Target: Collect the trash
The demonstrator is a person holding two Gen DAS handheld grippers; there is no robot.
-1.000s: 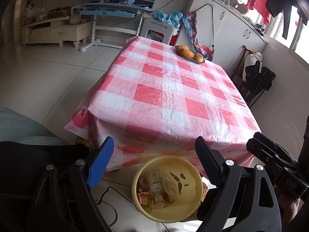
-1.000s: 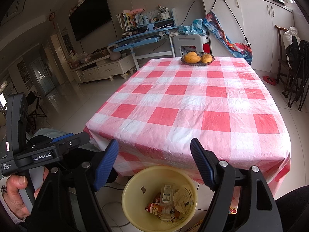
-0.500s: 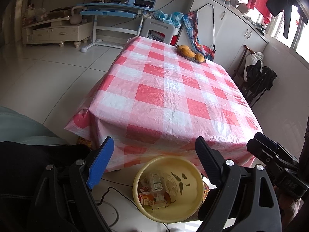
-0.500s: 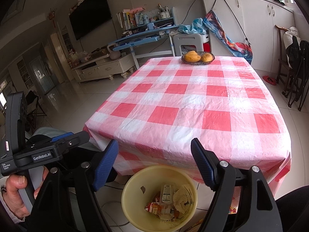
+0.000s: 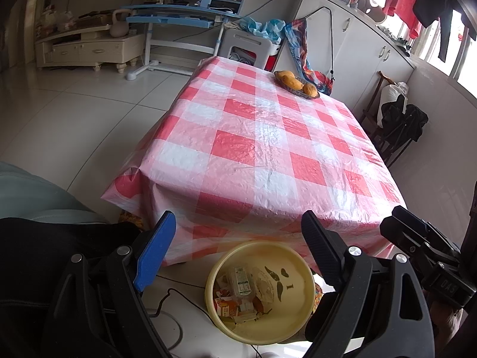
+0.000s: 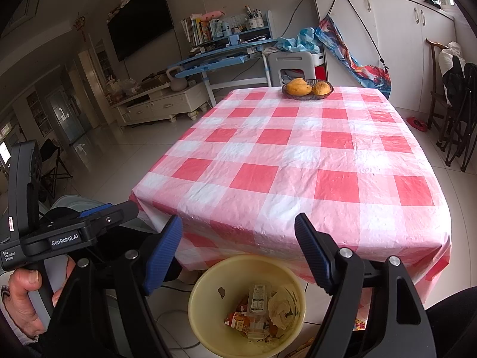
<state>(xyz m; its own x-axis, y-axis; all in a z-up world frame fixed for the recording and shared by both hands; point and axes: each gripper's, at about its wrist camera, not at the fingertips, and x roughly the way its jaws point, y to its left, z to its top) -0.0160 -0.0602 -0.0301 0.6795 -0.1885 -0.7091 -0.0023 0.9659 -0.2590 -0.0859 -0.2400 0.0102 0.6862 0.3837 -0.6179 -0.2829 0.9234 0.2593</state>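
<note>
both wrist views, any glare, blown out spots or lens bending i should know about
Left wrist view: windows at upper right blow out white, the tablecloth shows crinkly sheen, and the floor and walls curve strongly, with dark corners. Right wrist view: softer light, a pale glare patch on the tablecloth toward its right, the cabinets bowed; the yellow bin is sharp in both.

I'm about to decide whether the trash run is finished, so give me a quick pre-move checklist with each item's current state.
1. Left gripper open and holding nothing: ok.
2. Right gripper open and holding nothing: ok.
3. Yellow bin upright on the floor by the table's near edge: ok.
4. Trash lies inside the bin, well below its rim: ok.
5. Checked tablecloth shows no loose trash; only the fruit basket at the far end: ok.
6. Floor under the table free of trash: cannot tell, cloth hides it.
</note>
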